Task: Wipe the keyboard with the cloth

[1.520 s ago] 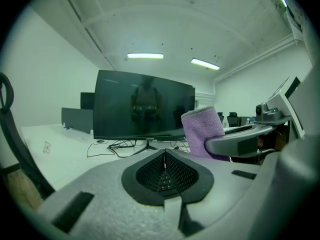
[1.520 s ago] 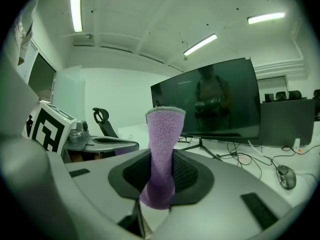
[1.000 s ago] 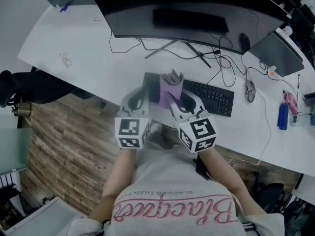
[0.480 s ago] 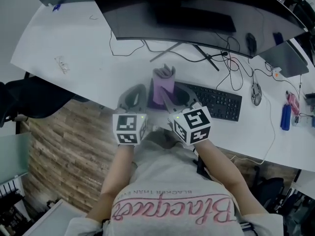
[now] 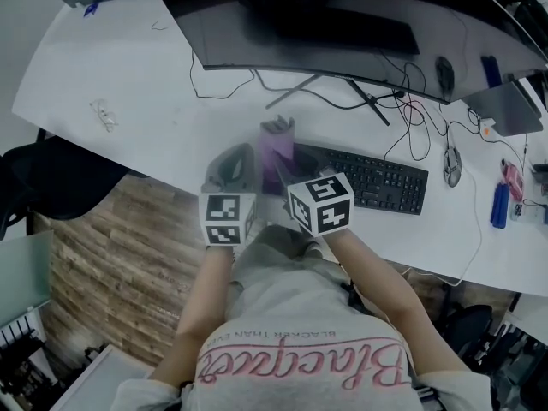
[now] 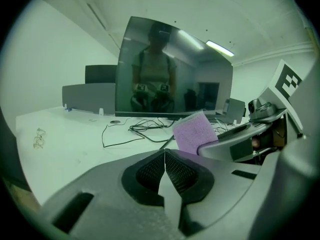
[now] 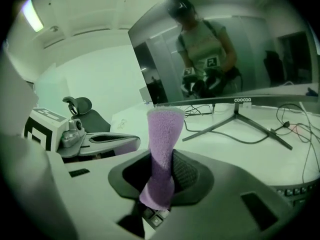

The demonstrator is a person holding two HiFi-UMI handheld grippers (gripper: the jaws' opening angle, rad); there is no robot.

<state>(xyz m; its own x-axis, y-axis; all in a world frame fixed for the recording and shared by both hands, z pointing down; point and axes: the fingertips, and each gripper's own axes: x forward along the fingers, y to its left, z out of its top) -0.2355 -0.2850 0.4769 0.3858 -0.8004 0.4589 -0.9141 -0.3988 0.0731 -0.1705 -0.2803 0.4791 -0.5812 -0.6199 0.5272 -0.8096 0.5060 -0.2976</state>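
Note:
A black keyboard (image 5: 377, 181) lies on the white desk (image 5: 137, 84) in front of the monitor. My right gripper (image 5: 285, 175) hangs over the keyboard's left end, shut on a purple cloth (image 5: 278, 152) that stands up between its jaws. In the right gripper view the cloth (image 7: 162, 149) rises out of the shut jaws (image 7: 162, 176), with keys (image 7: 154, 218) just below. My left gripper (image 5: 233, 168) is close beside it on the left, shut and holding nothing. In the left gripper view (image 6: 164, 170) its pads meet, and the cloth (image 6: 192, 132) shows to the right.
A wide curved monitor (image 5: 342, 24) on a splayed stand (image 5: 295, 92) is behind the keyboard, with loose cables (image 5: 402, 101) trailing right. A mouse (image 5: 453, 163) and a blue object (image 5: 500, 202) lie further right. The desk's front edge runs just under the grippers.
My right gripper with the cloth has drifted left toward the keyboard's left end. The left gripper has stayed shut beside it.

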